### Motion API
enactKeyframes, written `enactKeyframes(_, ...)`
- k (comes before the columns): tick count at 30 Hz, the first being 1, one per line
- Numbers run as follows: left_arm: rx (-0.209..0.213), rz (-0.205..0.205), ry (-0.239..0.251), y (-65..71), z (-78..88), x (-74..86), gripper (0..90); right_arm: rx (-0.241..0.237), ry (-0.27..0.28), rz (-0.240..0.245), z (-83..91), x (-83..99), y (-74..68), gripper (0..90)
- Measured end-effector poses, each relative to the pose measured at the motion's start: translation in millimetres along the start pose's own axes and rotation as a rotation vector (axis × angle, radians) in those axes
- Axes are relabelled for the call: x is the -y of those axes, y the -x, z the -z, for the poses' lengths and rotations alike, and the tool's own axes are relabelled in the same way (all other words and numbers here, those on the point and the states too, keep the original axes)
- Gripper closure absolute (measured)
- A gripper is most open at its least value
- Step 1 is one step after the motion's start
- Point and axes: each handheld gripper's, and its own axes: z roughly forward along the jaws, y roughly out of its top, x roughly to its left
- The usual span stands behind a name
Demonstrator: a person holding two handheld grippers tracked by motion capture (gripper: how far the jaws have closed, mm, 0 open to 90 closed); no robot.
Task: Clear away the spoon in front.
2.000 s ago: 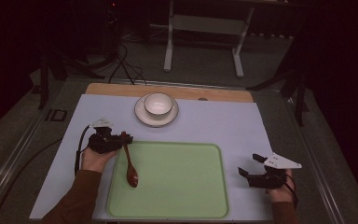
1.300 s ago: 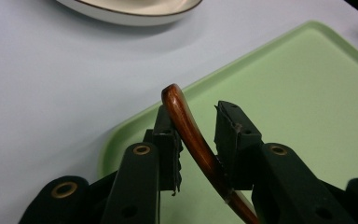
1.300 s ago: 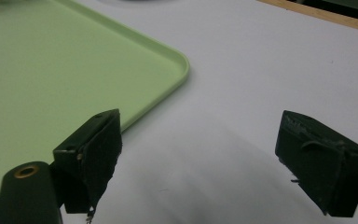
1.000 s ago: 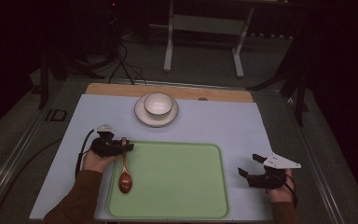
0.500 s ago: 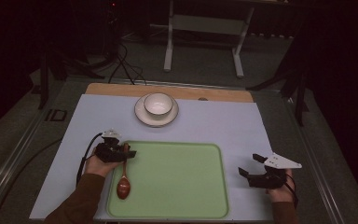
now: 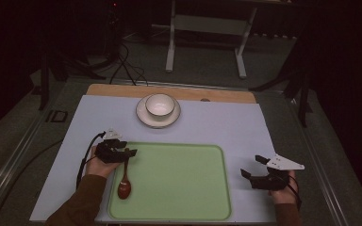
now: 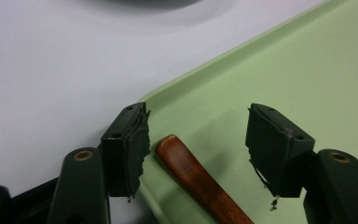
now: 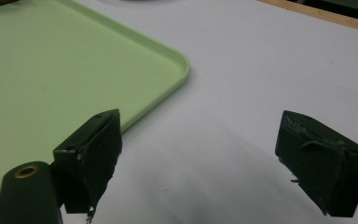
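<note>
A brown wooden spoon lies on the left side of the green tray, its bowl toward the person. My left gripper sits at the tray's far-left corner, open. In the left gripper view the spoon's handle lies flat on the tray between the two parted jaws of my left gripper, nearer the left one, with a gap on each side. My right gripper rests on the white mat just right of the tray, open with nothing in it; in the right gripper view my right gripper looks past the tray's corner.
A white bowl stands on a saucer at the far middle of the white mat. A wooden strip edges the mat's far side. The person's forearms come in from the bottom corners.
The left gripper swung the spoon from a slant to lie along the tray's left side and shifted slightly nearer. The right gripper has stayed put.
</note>
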Motion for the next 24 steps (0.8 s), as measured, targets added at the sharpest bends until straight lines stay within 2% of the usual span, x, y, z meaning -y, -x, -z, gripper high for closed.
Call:
enactKeyframes(13, -0.062, -0.008, 0.036, 1.4, 8.6, -5.0, 31.4, 0.000, 0.000, 0.002, -0.1, -0.2, 0.1, 14.4)
enactKeyframes(24, -0.134, -0.057, 0.100, 12.2, 30.2, -10.5, 30.6, 0.002, 0.008, 0.001, 0.9, -0.4, 0.7, 14.4)
